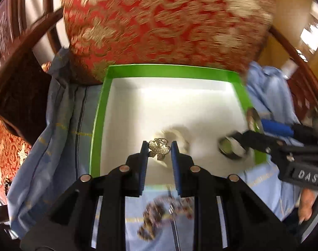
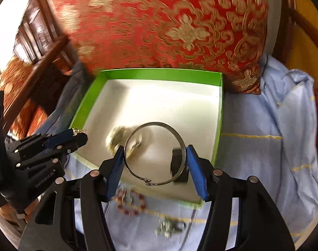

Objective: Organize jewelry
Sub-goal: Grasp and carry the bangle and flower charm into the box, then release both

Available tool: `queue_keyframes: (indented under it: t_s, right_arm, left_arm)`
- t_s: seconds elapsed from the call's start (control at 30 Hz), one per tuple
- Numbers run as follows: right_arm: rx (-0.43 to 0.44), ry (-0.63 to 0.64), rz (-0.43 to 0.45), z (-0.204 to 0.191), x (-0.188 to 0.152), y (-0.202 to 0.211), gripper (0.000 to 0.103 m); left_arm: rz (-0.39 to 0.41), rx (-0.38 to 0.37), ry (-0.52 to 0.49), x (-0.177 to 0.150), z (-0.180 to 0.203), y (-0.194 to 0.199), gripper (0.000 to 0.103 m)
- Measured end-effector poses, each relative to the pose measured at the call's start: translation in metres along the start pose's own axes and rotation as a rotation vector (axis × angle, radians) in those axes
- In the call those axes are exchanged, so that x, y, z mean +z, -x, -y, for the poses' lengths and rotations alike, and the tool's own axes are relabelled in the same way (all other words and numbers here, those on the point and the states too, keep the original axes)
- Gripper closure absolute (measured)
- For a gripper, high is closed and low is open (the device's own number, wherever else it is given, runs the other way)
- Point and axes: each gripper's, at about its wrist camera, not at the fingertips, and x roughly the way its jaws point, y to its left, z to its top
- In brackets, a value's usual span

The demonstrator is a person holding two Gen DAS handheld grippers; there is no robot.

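A green box (image 1: 171, 68) with a white floor lies open on blue cloth; it also shows in the right wrist view (image 2: 159, 72). My left gripper (image 1: 159, 149) is shut on a sparkly flower brooch (image 1: 160, 149) above the box's near part. My right gripper (image 2: 155, 159) is shut on a thin silver bangle (image 2: 155, 125), held over the box's near edge; the bangle shows edge-on in the left wrist view (image 1: 254, 119). A pale blurred piece (image 2: 117, 136) and a dark ring (image 1: 232, 149) lie on the box floor.
A red and gold cushion (image 2: 169, 21) stands behind the box. A red bead bracelet (image 2: 130, 201) and a silver piece (image 2: 167, 228) lie on the blue cloth (image 2: 263, 146) in front of the box. Dark wooden chair arms (image 1: 22, 48) frame both sides.
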Motion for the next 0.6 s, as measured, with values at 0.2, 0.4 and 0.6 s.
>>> queue_keyframes:
  t_s: [0.2,0.4,0.6]
  right_arm:
    - [-0.049,-0.056,-0.008,0.013,0.008,-0.037,0.037]
    - [0.009,-0.023,-0.005,0.006,-0.010,0.000,0.031]
    - [0.021,0.115,-0.114,-0.011,-0.071,0.022,0.038]
  left_arm:
    - [-0.055,0.056,0.073,0.004,-0.023,-0.041,0.043]
    - [-0.043,-0.059,0.055,-0.016,-0.033,-0.005,0.040]
    - [-0.144,-0.078,-0.030,-0.059,-0.019,0.010,0.040]
